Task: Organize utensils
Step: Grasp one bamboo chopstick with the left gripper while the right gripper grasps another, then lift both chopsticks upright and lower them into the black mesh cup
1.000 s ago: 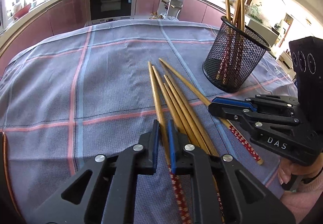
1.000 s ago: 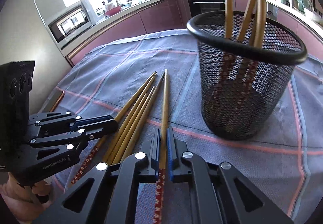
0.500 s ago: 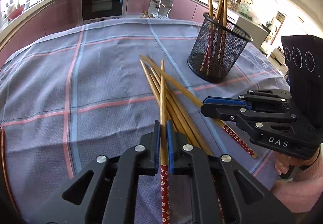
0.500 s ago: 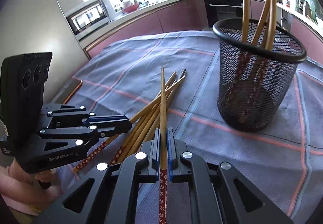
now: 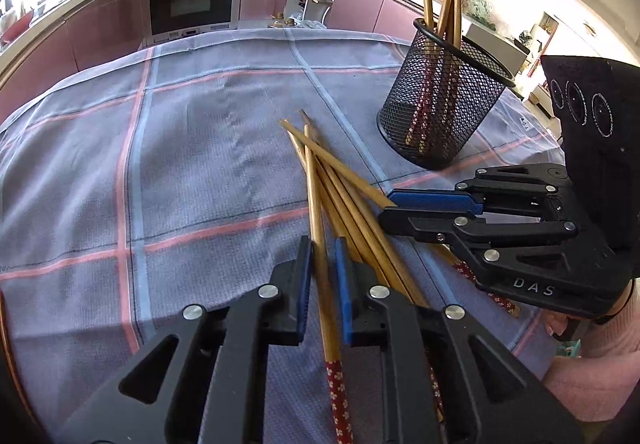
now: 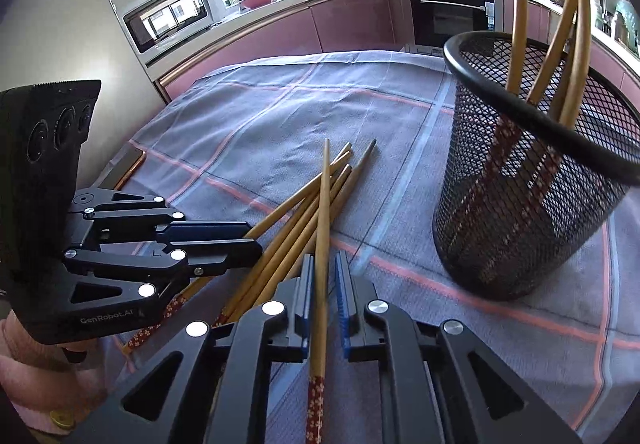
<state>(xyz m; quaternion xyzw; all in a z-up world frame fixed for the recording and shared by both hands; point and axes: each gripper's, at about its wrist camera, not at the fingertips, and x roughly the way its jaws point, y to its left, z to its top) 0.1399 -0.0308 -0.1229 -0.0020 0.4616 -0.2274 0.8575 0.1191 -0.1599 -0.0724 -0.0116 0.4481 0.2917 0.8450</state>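
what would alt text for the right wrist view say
The right tool, its jaws opening, has a chopstick between them above a loose pile of chopsticks on a checked cloth. A mesh cup holding more stands right, the left tool left.

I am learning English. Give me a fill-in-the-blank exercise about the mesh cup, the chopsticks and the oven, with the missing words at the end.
1. The black wire-mesh cup stands ___ on the checked grey-blue tablecloth.
2. The bamboo chopsticks in the cup number ___.
3. Their red flowered ends point ___.
4. The loose bamboo chopsticks lie on the cloth, and the door of the black built-in oven behind is ___.

Missing words: upright; three; down; shut
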